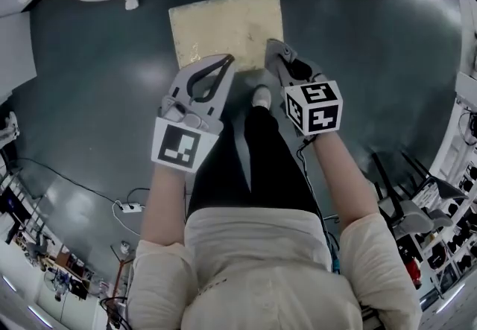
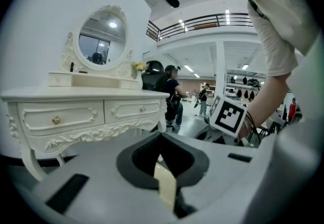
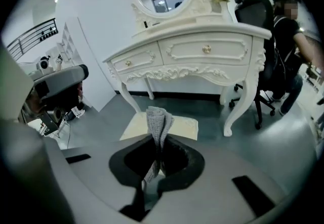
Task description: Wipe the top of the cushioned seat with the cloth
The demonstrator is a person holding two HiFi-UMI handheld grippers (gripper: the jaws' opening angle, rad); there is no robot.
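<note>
Cushioned seat [image 1: 227, 27], square, pale gold, faintly patterned fabric: low on the dark glossy floor [image 1: 97, 75], just ahead of both claws, not yet touched. Left claw [image 1: 226, 62], together, empty: keep clear of the stroke. Right claw [image 1: 273, 47], clamped on the grey knitted cloth [image 3: 158, 119], soft, folded: lower until flat on the fabric, then sweep in overlapping passes under light pressure.

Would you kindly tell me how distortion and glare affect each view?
Head view: fisheye-bent edges, pale glare on the dark glossy floor. Left gripper view: black vignetted corners. Right gripper view: white carved dressing table bows; grey knitted cloth sharp.
</note>
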